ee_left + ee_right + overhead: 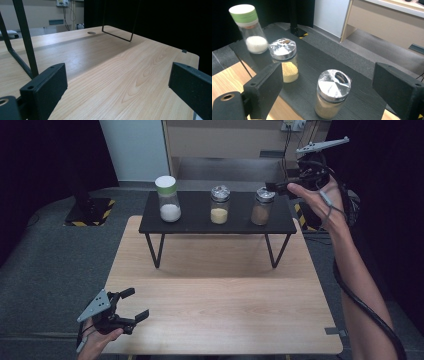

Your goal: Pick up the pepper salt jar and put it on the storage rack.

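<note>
Since its jaws stand wide with nothing pressed between them, the right gripper (272, 185) holds nothing; it hangs raised at the right end of the shelf (200, 226), level with the cap of the brown jar (262, 206). From its own camera that jar (332, 93) sits between and below the two black jaws, upright on the black shelf top, with clear space on both sides. No pad touches it. I judge the jar has been set down as the last of a row, and the open jaws fit a release rather than a reach, though the pictures alone cannot settle which

Next along stands the yellow jar (285, 61), then the white jar (249, 30) with its green-banded cap at the far end. All three are upright, spaced apart, along the middle of the shelf, likely so each can be gripped from the side without knocking a neighbour

The left gripper (136, 307) waits low at the near left corner of the table (225, 300), jaws wide and empty, well apart from the shelf. Its pose reads as parked, out of the working arm's way
</note>
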A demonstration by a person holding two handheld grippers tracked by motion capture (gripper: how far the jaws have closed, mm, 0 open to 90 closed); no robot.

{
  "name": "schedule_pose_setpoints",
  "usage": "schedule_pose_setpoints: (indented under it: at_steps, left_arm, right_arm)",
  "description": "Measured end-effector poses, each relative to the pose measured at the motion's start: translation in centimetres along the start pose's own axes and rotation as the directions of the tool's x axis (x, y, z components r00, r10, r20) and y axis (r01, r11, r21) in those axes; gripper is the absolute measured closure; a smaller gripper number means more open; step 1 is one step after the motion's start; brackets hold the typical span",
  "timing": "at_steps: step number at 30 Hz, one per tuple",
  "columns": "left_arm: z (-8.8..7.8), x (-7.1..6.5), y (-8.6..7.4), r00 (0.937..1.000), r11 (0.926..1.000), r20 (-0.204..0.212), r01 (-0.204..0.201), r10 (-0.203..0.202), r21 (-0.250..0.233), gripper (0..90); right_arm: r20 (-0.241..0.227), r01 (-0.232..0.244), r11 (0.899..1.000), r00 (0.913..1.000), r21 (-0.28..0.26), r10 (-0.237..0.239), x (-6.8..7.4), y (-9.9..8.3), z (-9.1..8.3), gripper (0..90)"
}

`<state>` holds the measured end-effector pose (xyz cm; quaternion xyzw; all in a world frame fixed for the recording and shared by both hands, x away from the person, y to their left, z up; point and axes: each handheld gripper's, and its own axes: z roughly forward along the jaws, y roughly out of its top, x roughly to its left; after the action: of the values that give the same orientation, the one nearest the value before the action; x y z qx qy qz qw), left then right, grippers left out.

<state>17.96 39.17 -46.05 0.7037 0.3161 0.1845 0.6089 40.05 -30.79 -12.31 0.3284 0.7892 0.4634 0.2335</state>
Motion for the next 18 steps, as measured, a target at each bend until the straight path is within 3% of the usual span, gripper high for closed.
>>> schedule_pose_setpoints:
  at_steps: [18]
  left_arm:
    - [0.0,0.0,0.0,1.0,1.0,-0.001,0.0,0.0,0.003,0.7]
  right_arm:
    - [-0.034,0.033,0.997,0.9988,-0.076,-0.036,1.0,-3.9,-4.0,12.7]
